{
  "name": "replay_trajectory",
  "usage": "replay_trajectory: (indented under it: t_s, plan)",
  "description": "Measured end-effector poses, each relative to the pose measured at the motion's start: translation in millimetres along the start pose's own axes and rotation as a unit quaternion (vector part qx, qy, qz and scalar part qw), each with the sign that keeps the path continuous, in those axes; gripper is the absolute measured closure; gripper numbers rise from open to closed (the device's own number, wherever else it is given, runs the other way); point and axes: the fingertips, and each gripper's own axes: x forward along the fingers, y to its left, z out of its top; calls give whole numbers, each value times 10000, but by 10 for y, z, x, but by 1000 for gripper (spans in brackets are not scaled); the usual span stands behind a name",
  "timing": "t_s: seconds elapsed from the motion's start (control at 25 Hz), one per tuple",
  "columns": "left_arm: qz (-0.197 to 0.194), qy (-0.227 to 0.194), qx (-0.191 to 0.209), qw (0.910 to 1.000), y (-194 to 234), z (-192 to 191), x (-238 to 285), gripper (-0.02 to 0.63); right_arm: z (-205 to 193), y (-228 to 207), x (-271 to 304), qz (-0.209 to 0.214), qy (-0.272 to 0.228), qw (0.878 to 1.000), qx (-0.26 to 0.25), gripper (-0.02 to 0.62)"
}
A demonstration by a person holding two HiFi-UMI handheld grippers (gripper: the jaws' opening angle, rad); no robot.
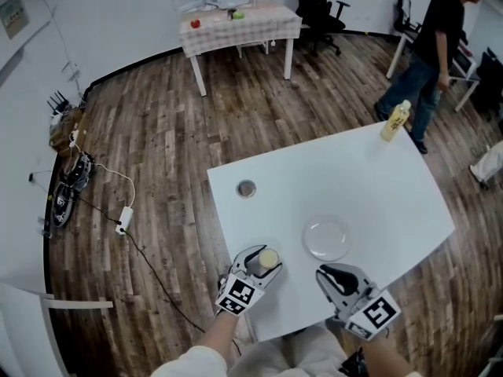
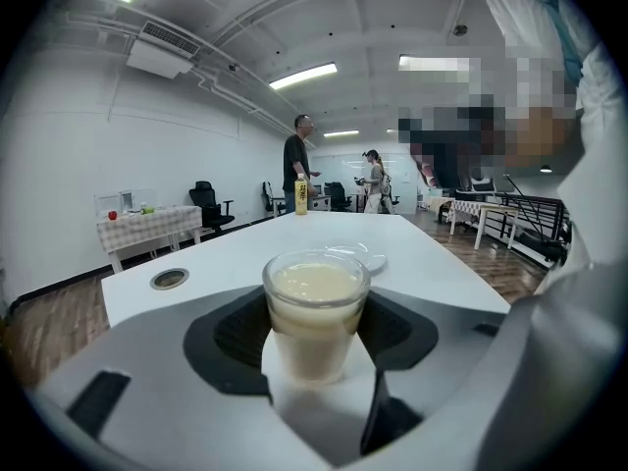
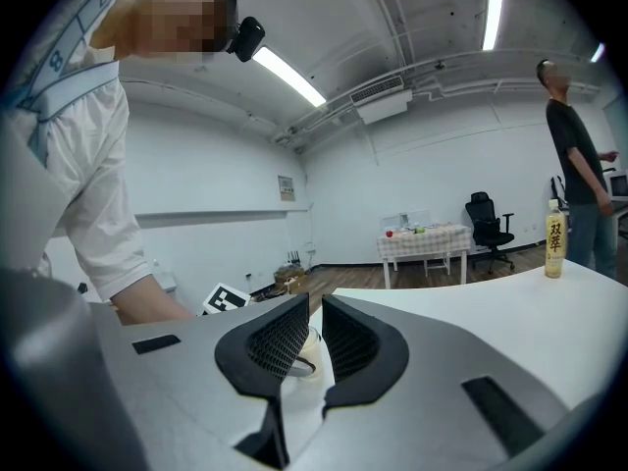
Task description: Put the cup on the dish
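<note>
A small clear cup (image 1: 269, 258) of cream-coloured liquid stands near the front edge of the white table (image 1: 369, 179). My left gripper (image 1: 263, 262) has the cup (image 2: 316, 312) between its jaws, and both black pads lie against the cup's sides. The clear glass dish (image 1: 327, 238) lies on the table a short way right of the cup; past the cup its rim (image 2: 358, 256) shows. My right gripper (image 1: 325, 273) hovers just in front of the dish with its jaws shut and nothing in them. Through the slit of the right gripper (image 3: 314, 307) a bit of the cup (image 3: 306, 353) shows.
A yellow bottle (image 1: 395, 121) stands at the table's far right corner and a round cable hole (image 1: 247, 188) at its left. A person (image 1: 436, 45) stands beyond the table. A checked-cloth table (image 1: 240, 23) and an office chair (image 1: 316, 0) stand further back.
</note>
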Motion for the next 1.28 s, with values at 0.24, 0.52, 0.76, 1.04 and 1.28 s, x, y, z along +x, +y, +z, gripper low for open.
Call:
replay_trajectory:
  t_s: [0.24, 0.52, 0.76, 1.04, 1.28]
  plan:
    - [-106, -74, 81, 9999, -48, 144, 89, 346, 17, -67, -43, -66, -116, 9999, 50, 538]
    - [-246, -248, 64, 9994, -94, 381, 218, 346, 17, -181, -106, -193, -47, 9998, 70, 538]
    - [-371, -303, 95, 9988, -165, 564, 379, 345, 70, -296, -180, -255, -111, 9995, 150, 538]
    - [-513, -324, 124, 9981, -290, 723, 593, 346, 39, -508, -328, -390, -81, 9989, 246, 538]
    - [-658, -342, 179, 9971, -405, 869, 839, 346, 27, -682, -468, -486, -76, 9984, 270, 538]
